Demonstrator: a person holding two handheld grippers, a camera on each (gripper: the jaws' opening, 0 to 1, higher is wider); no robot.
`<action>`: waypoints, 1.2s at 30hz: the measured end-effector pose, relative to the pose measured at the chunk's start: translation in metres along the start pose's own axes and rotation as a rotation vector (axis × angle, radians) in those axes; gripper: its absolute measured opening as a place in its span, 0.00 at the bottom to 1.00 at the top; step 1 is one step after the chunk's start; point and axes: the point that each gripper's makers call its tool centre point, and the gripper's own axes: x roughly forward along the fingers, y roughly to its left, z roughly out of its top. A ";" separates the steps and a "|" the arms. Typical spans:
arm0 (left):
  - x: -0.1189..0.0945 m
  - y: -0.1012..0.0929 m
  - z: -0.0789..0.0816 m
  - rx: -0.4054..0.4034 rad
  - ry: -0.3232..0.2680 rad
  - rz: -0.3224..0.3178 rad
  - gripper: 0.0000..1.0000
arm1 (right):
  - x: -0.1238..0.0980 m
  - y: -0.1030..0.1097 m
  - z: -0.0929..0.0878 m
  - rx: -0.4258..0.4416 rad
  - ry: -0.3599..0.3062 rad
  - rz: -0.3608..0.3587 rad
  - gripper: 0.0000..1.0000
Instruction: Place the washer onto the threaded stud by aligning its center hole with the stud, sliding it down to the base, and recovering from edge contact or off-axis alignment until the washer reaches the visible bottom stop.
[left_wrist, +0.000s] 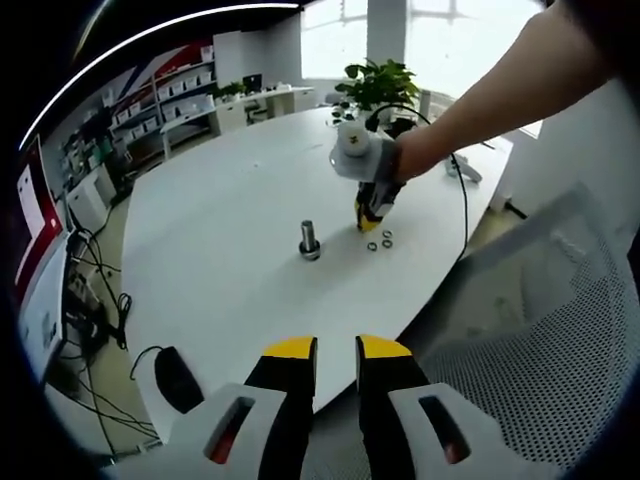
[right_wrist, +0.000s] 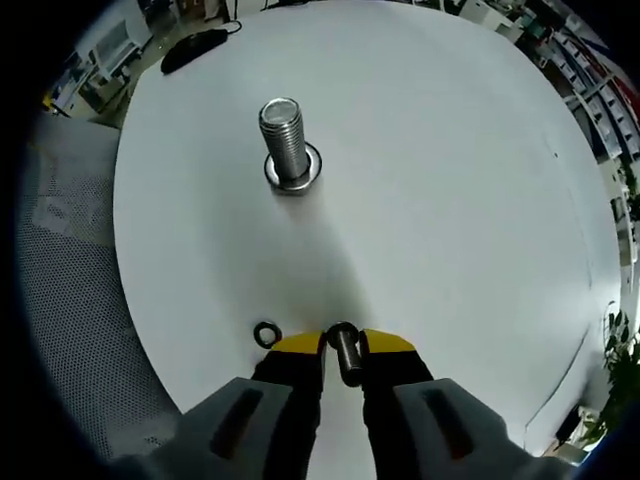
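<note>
The threaded stud (left_wrist: 310, 238) (right_wrist: 284, 135) stands upright on the white table (left_wrist: 230, 220) (right_wrist: 450, 200), with a metal ring around its base (right_wrist: 293, 172). My right gripper (right_wrist: 343, 345) is shut on a washer (right_wrist: 345, 358), held on edge between the yellow fingertips, low over the table on the near side of the stud. A loose washer (right_wrist: 266, 334) lies just left of those tips. In the left gripper view the right gripper (left_wrist: 366, 218) points down at the table right of the stud, beside small washers (left_wrist: 379, 241). My left gripper (left_wrist: 337, 350) hangs off the table's near edge, narrowly open with nothing between its fingers.
A black mouse (left_wrist: 178, 378) (right_wrist: 195, 45) lies near the table edge. A potted plant (left_wrist: 376, 82) stands at the far end. A mesh chair (left_wrist: 560, 330) is at the right, with cables (left_wrist: 100, 320) on the floor at the left. A person's arm (left_wrist: 500, 100) reaches in from the upper right.
</note>
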 end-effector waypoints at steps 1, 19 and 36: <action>0.000 0.000 -0.001 0.001 0.003 0.000 0.13 | 0.000 0.001 0.000 0.004 -0.001 0.001 0.16; 0.002 -0.006 -0.003 0.032 0.022 -0.011 0.13 | -0.013 0.004 -0.031 0.145 -0.056 -0.004 0.22; 0.002 -0.001 -0.008 0.083 0.049 0.033 0.12 | -0.011 0.009 -0.057 0.224 -0.089 0.002 0.22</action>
